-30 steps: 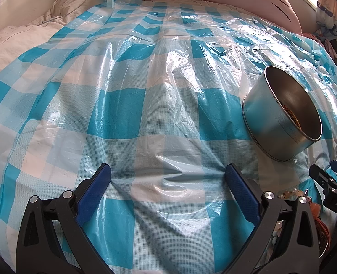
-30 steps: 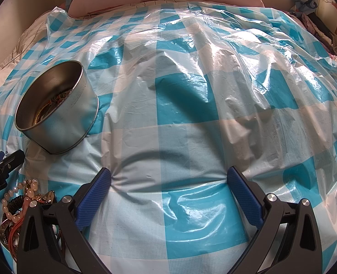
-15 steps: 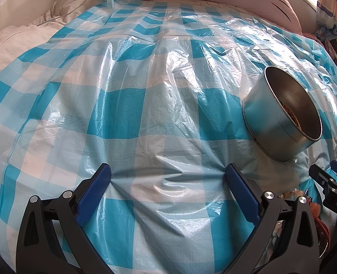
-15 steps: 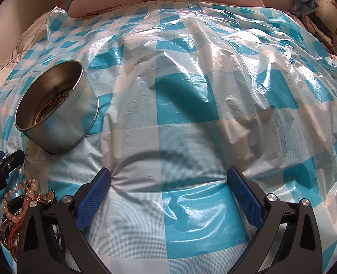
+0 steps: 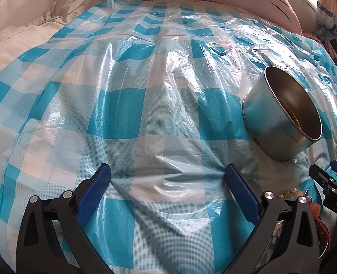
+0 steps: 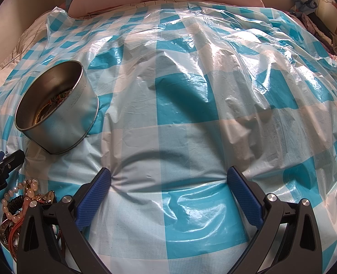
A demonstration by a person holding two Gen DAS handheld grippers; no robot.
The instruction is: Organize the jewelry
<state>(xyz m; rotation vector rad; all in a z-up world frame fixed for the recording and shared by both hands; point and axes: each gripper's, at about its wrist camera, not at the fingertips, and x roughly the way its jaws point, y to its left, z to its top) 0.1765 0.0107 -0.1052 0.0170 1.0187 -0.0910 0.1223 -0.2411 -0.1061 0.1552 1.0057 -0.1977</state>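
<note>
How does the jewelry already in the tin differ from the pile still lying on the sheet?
The jewelry in the tin shows gold and dark pieces, contained by the metal tin. The loose pile shows pale bead strands and orange cord, lying on the checked sheet. Both sit between the grippers.

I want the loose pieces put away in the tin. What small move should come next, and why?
Probably swing the right gripper left toward the jewelry pile to pick a piece. Both grippers stand open and empty over the checked sheet, the left gripper too, while beads lie outside the tin, which already holds some pieces.
</note>
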